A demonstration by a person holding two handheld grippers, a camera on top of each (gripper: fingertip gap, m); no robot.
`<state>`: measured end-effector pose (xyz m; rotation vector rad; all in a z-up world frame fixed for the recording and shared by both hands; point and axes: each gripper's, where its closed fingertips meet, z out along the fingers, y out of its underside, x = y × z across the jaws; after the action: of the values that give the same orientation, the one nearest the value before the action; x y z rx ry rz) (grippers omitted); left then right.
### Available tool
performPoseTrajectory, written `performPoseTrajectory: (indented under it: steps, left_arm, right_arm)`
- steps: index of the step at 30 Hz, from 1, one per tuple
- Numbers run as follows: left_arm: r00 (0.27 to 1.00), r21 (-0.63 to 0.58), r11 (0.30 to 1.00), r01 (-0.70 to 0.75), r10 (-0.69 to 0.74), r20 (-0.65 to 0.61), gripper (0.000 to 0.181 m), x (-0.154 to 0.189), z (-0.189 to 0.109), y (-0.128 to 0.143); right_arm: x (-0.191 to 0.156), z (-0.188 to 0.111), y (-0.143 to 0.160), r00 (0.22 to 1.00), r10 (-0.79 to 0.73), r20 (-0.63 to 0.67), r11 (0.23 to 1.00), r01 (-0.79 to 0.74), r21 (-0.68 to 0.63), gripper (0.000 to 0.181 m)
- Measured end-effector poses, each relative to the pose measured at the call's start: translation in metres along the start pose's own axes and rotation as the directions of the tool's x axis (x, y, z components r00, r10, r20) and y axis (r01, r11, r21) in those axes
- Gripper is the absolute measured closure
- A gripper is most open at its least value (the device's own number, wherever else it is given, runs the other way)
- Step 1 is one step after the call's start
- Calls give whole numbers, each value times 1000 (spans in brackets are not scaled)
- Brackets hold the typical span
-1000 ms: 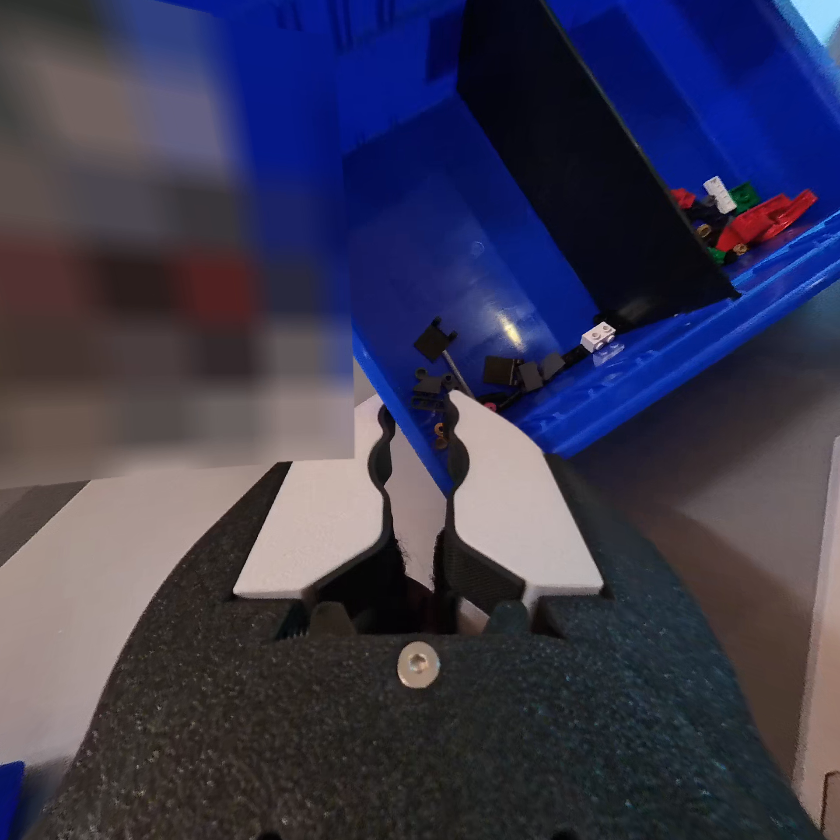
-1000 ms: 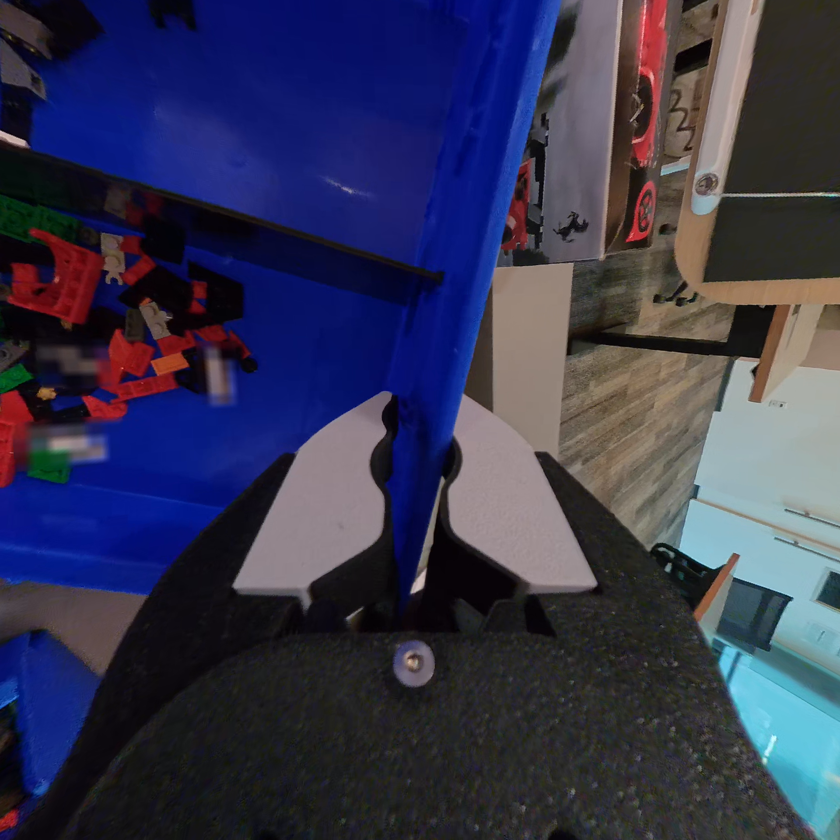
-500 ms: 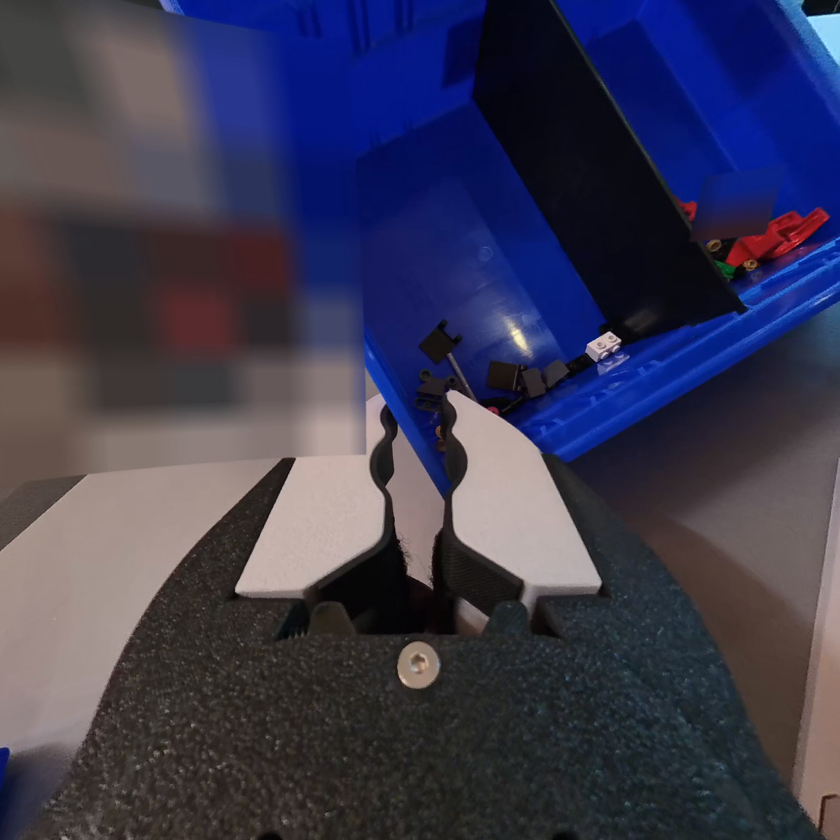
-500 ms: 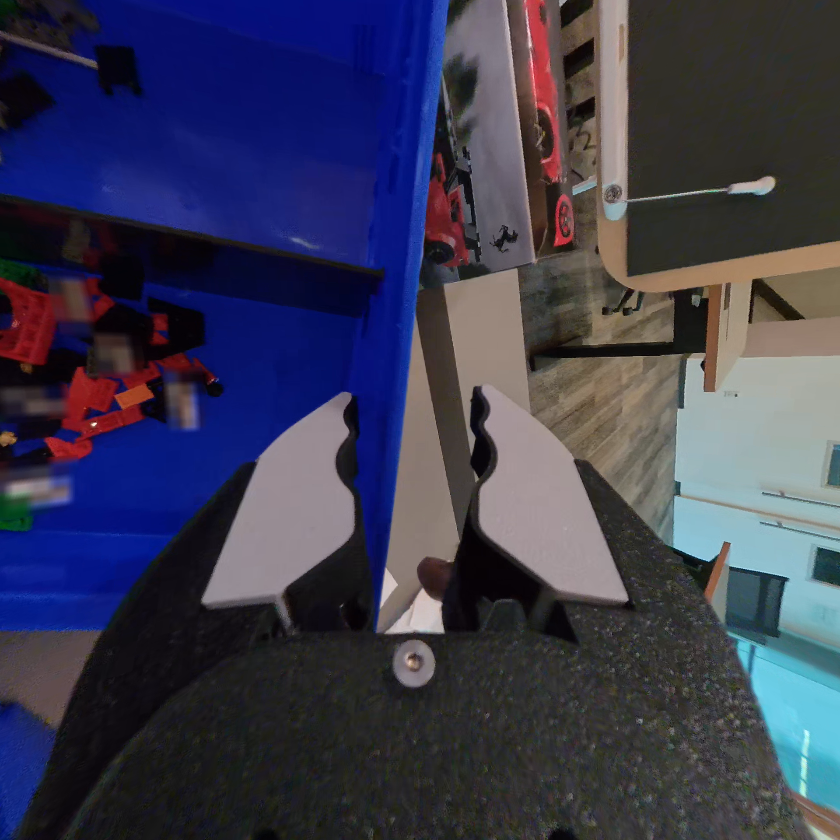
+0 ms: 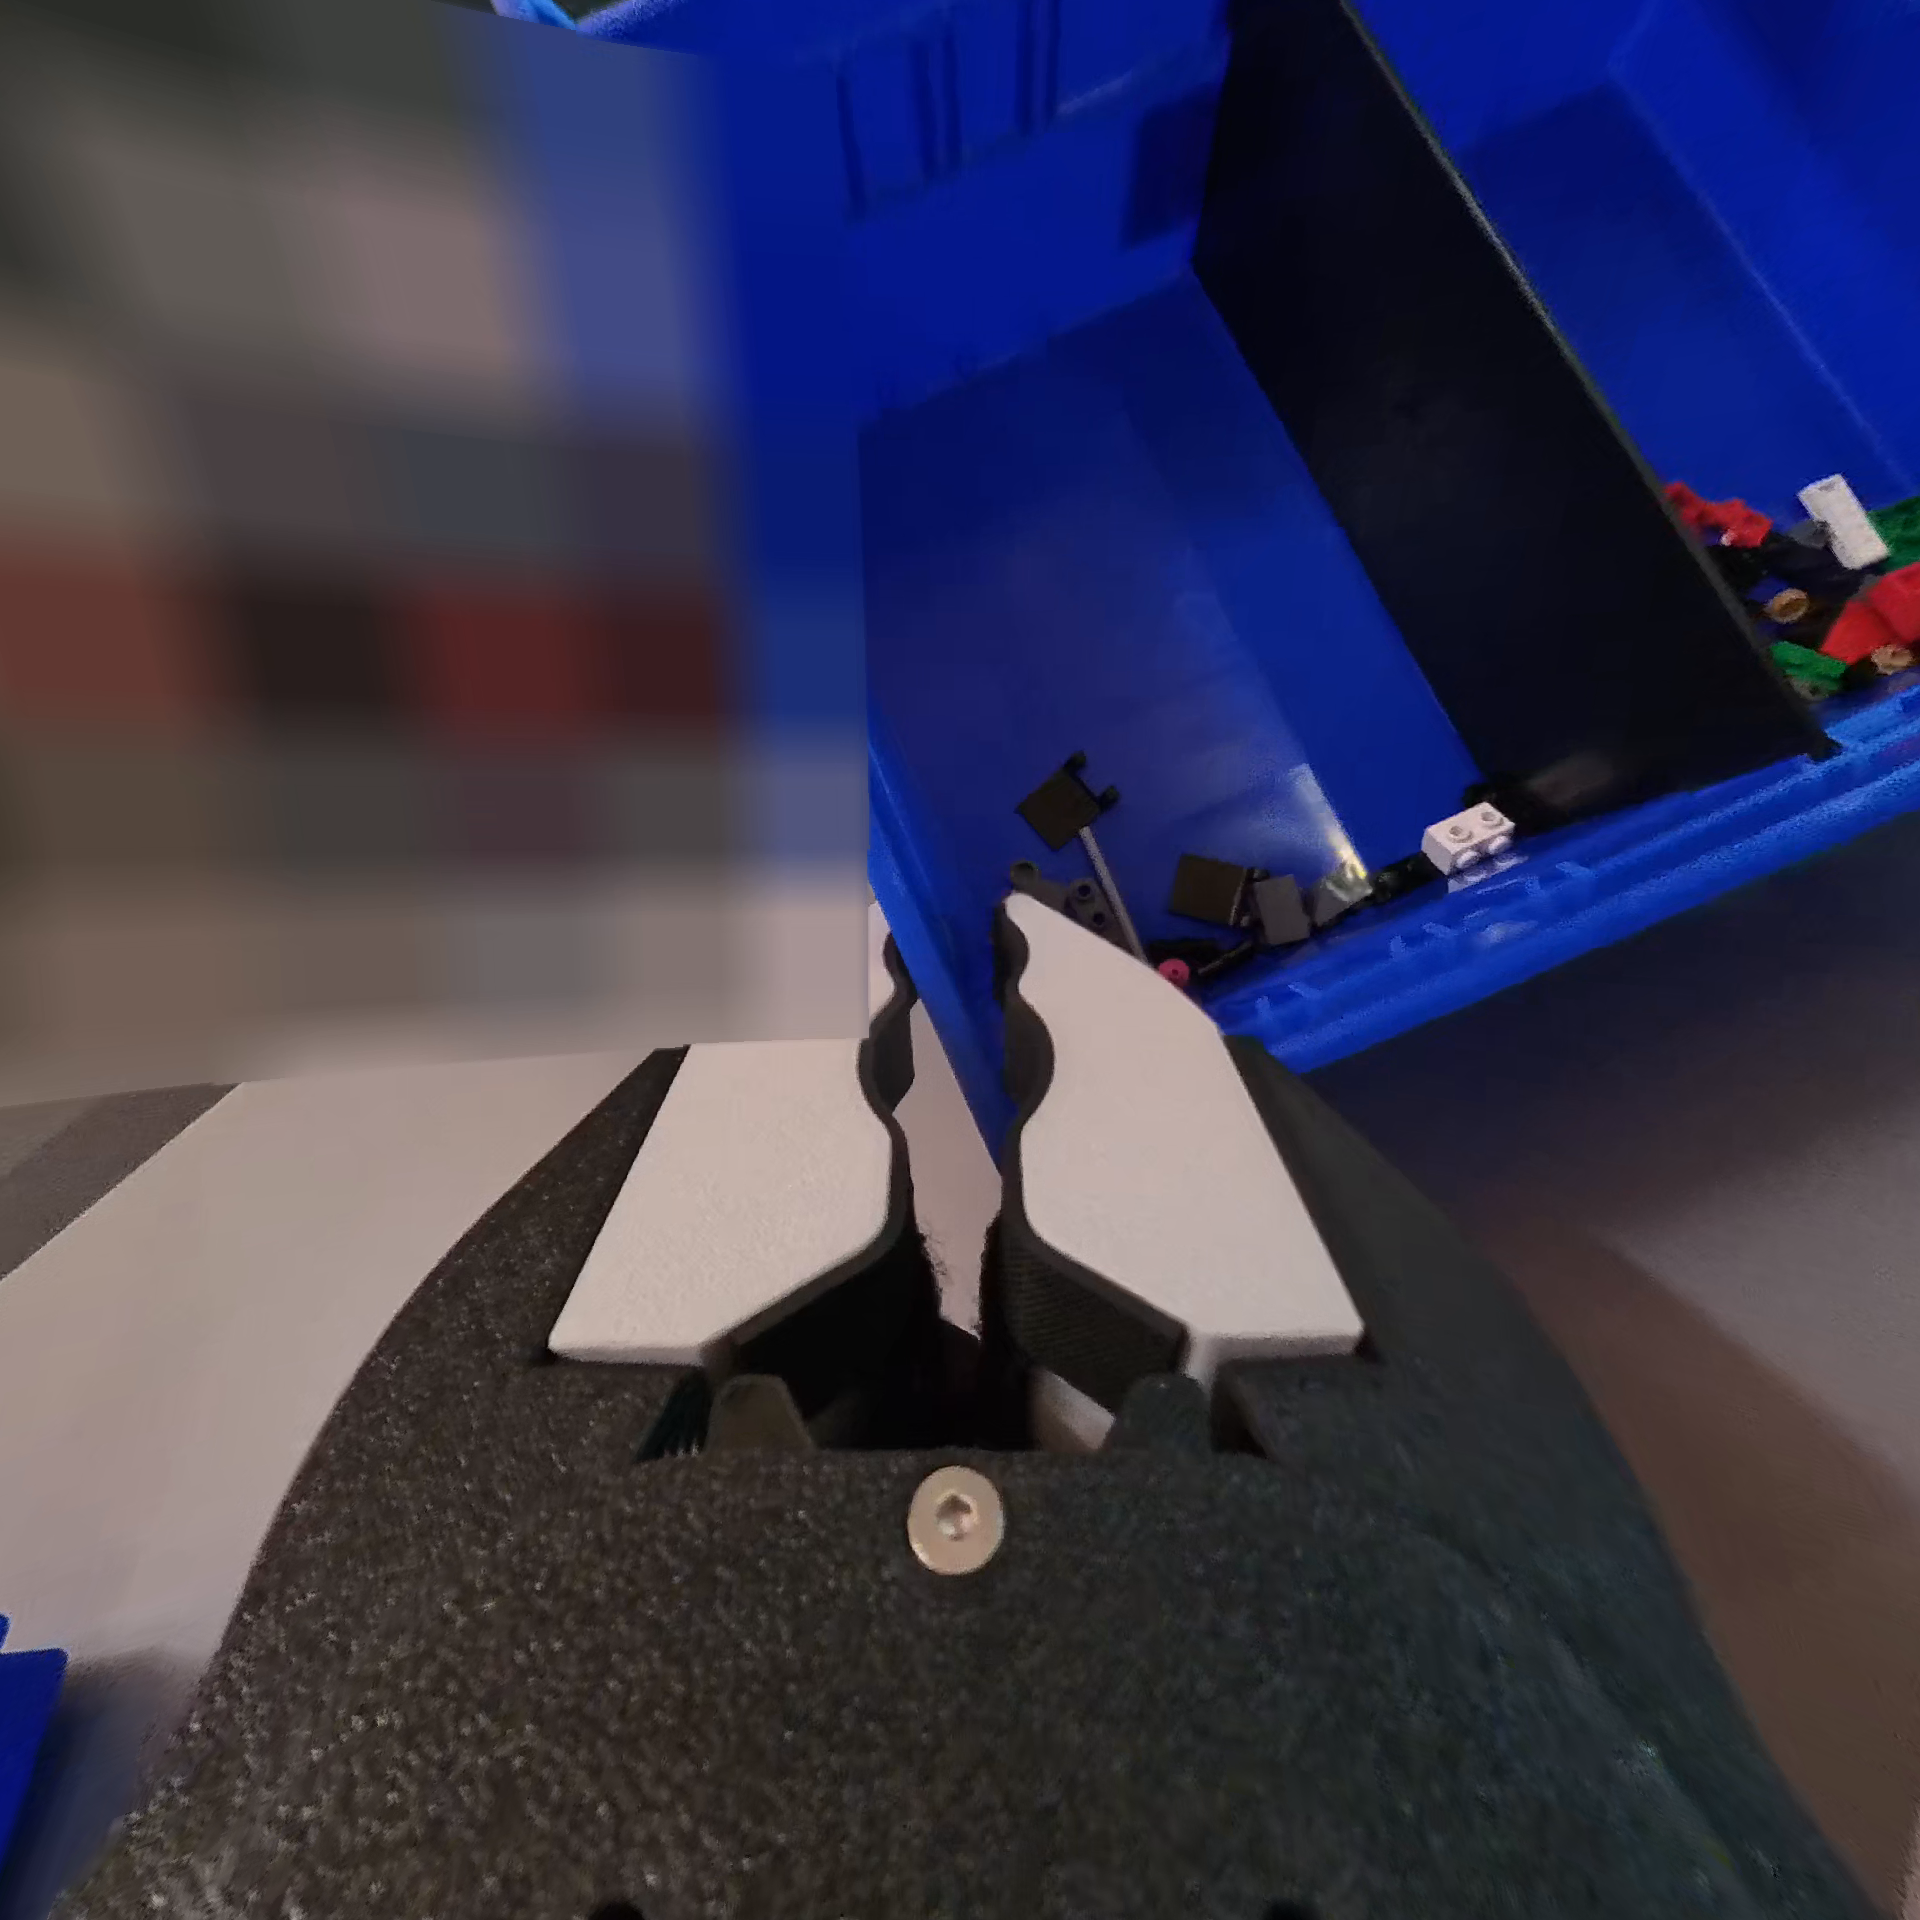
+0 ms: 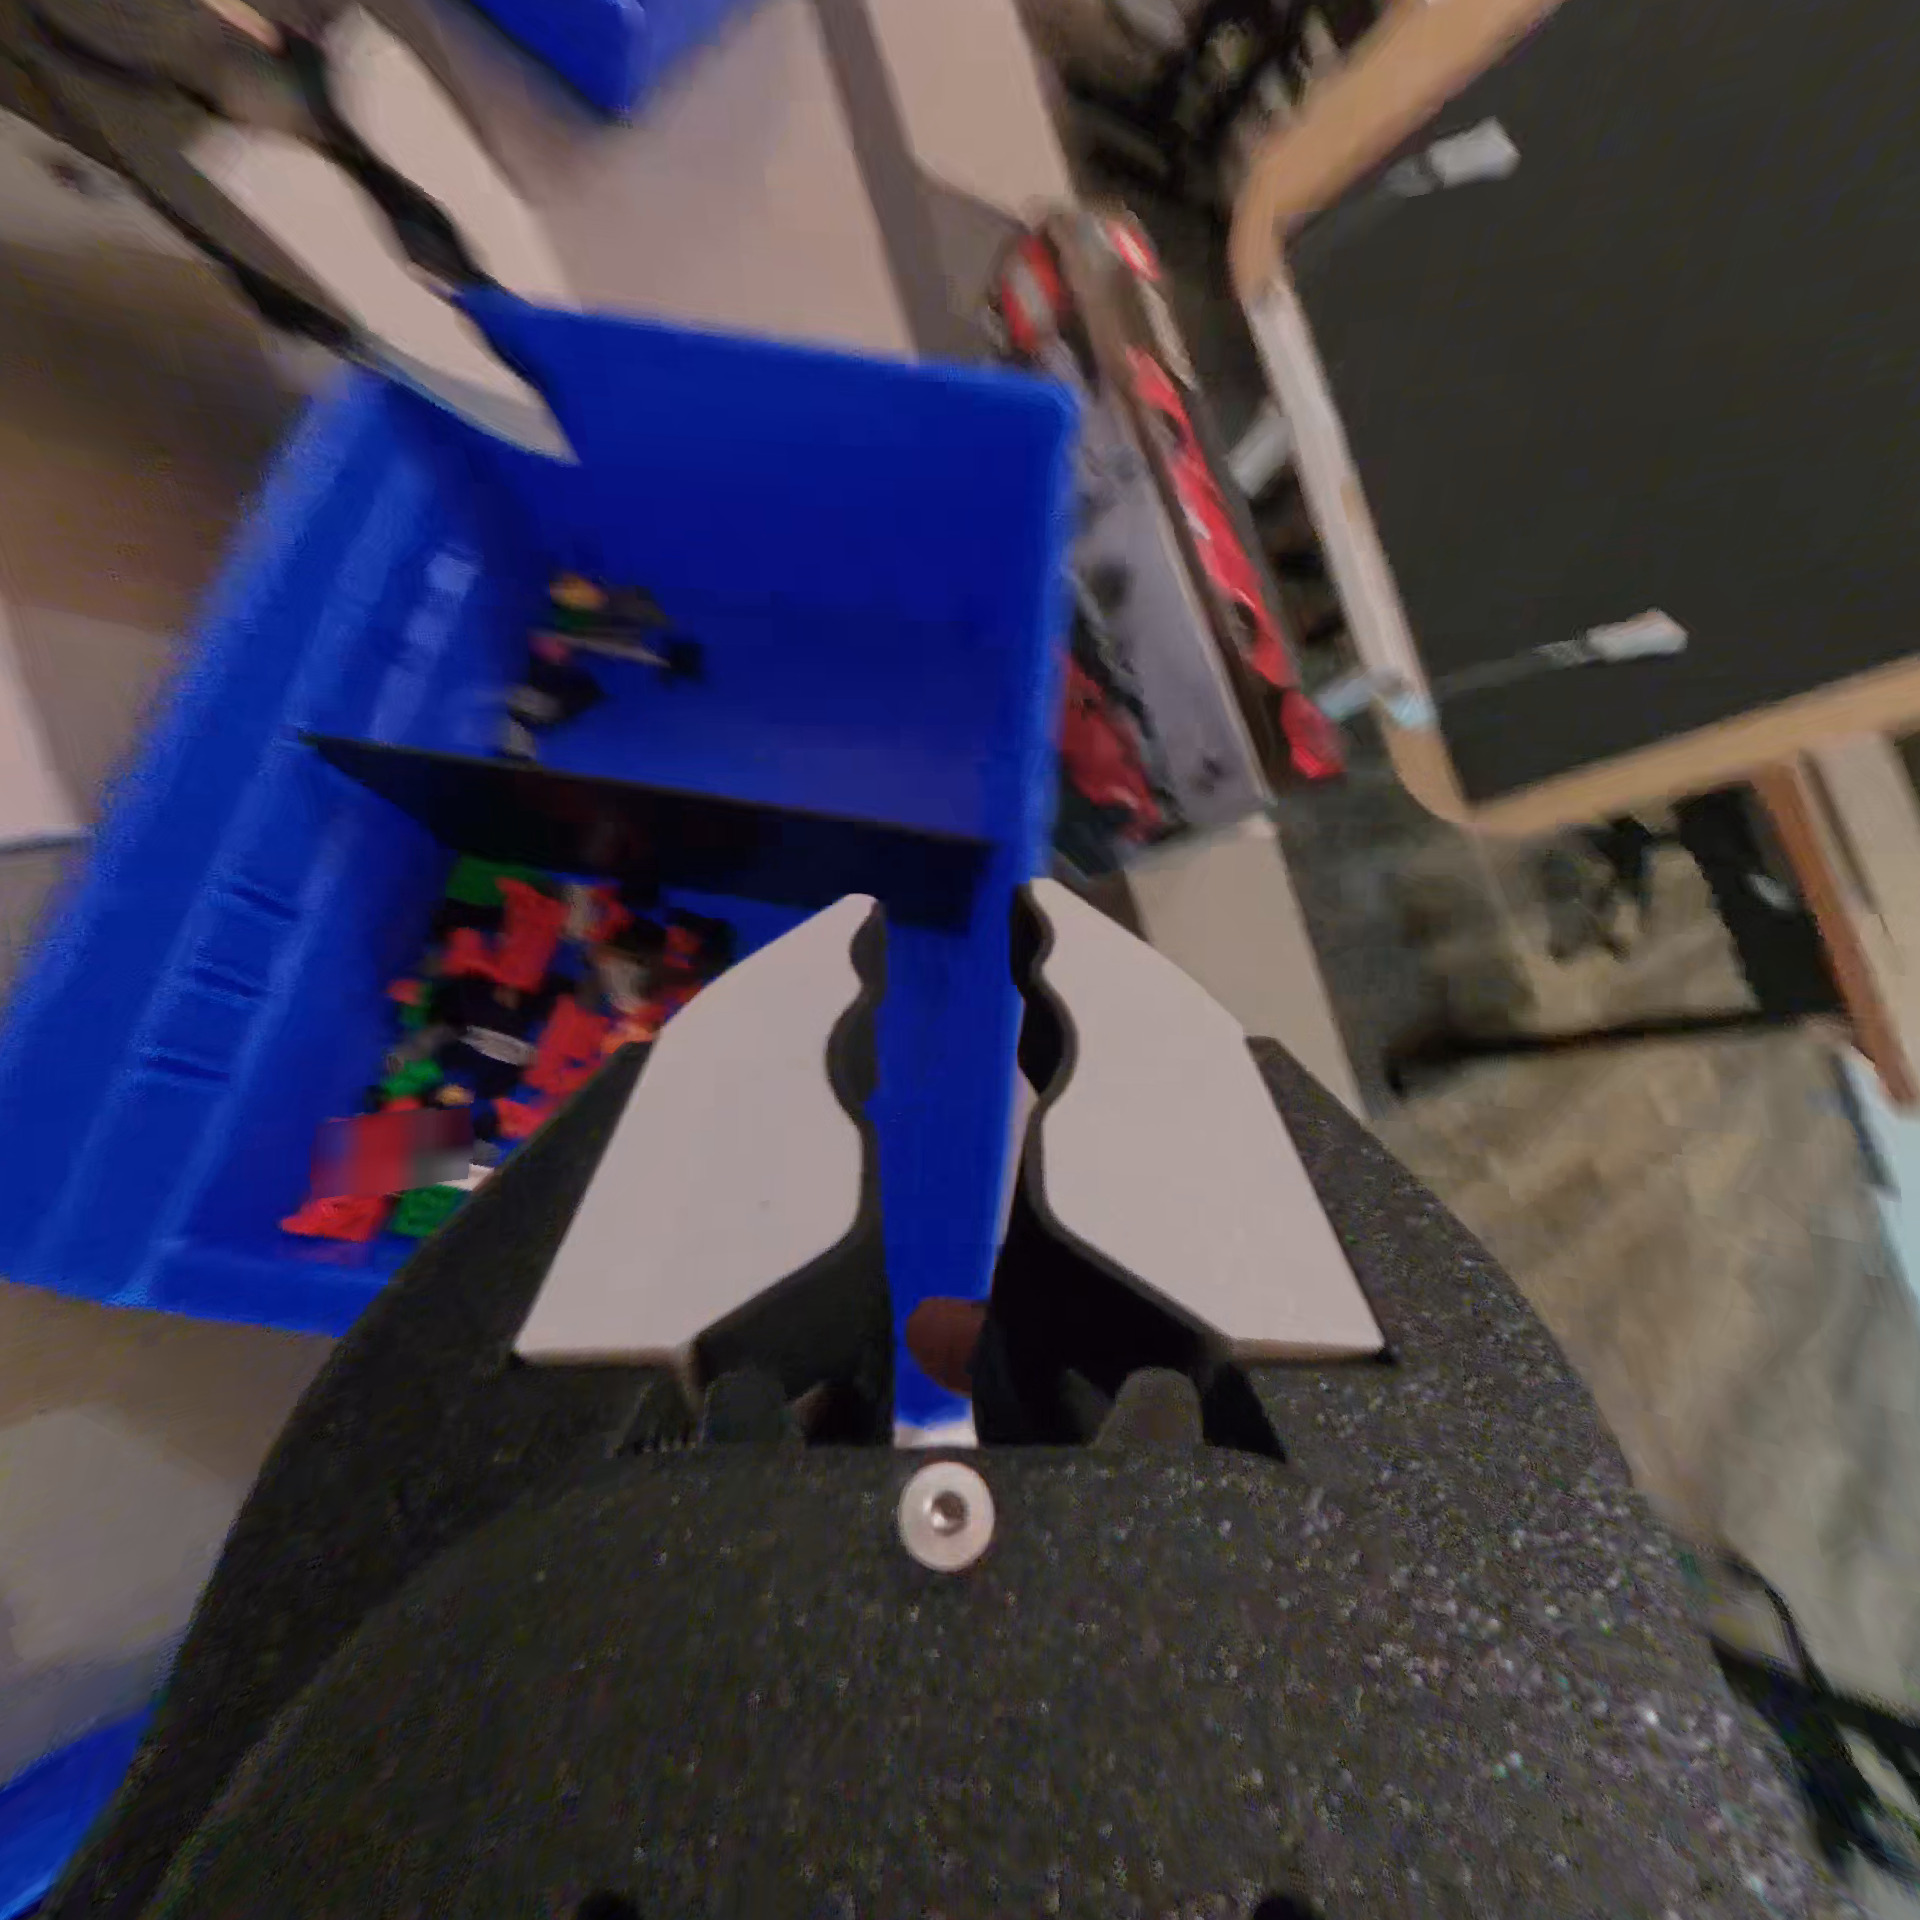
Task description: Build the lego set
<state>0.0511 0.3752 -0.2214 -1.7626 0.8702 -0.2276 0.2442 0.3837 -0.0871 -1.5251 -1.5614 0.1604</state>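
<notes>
A blue bin (image 5: 1039,571) is tilted, with a black divider (image 5: 1455,468) across it. Small black pieces (image 5: 1210,888) and a white brick (image 5: 1467,831) lie in the near compartment. Red and green pieces (image 5: 1860,623) lie behind the divider. My left gripper (image 5: 951,925) is shut on the bin's corner wall. In the blurred right wrist view, the bin (image 6: 779,499) shows whole with its divider (image 6: 644,800) and red pieces (image 6: 530,935). My right gripper (image 6: 948,902) straddles the bin's right wall, its fingers close against both sides. The left gripper (image 6: 488,332) shows at the bin's far corner.
A grey tabletop (image 5: 1662,1299) lies under the bin, with a pale surface (image 5: 208,1247) to the left. Another blue bin (image 6: 603,42) sits farther back. A box with a red car picture (image 6: 1174,520) stands to the right. A wood-edged dark tabletop (image 6: 1662,416) stands beyond. The left gripper's tips are roughly 25 cm from the right gripper's.
My right gripper let go of the bin's wall, then narrowed on it again while its view swung fast. My left gripper has kept its hold on the corner.
</notes>
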Motion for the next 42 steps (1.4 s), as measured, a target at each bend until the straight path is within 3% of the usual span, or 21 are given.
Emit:
performPoseTrajectory:
  steps: [1,3,5,8,12,15,22,27,30,32,34,39,42]
  left_arm:
    - [1000,1,1000,12,-12,1,170,0,1,-1]
    - [1000,3,1000,29,-29,6,170,-1,2,-1]
    - [999,2,1000,31,-31,8,170,-1,3,-2]
    - [999,10,999,32,-32,9,170,-1,2,-1]
    - [999,17,999,32,-32,10,170,-1,2,-1]
    - [999,16,999,32,-32,10,170,-1,2,-1]
    - [999,16,999,34,-34,5,170,-1,2,-1]
    - [999,17,999,34,-34,6,171,-1,2,0]
    - [999,11,999,35,-35,8,171,-1,2,-1]
    - [999,7,999,37,-38,12,171,-2,3,-1]
    - [999,9,999,43,-43,14,171,-2,3,-1]
    - [999,12,999,44,-44,15,172,-2,3,-1]
    - [999,9,999,44,-44,14,172,-2,3,-1]
  right_arm:
    - [-21,3,-7,997,2,84,999,-5,42,162]
    - [-67,17,-5,968,50,246,999,-53,6,162]
    - [-107,40,19,935,102,340,987,-52,-151,153]
    - [-129,70,55,948,104,302,943,3,-333,145]
    - [-144,96,75,934,275,230,868,-138,-477,135]
    - [-132,100,88,975,150,161,859,-48,-510,159]
    - [-70,65,109,984,177,-27,809,-161,-566,161]
    - [-60,50,115,987,155,-49,796,-154,-585,161]
    - [-78,46,105,982,159,101,828,-78,-555,152]
    - [-110,40,93,935,186,301,849,2,-529,144]
    - [-137,35,87,884,160,439,864,90,-495,148]
    - [-171,45,101,851,127,509,823,196,-534,149]
    - [-170,51,119,877,80,473,761,253,-597,153]
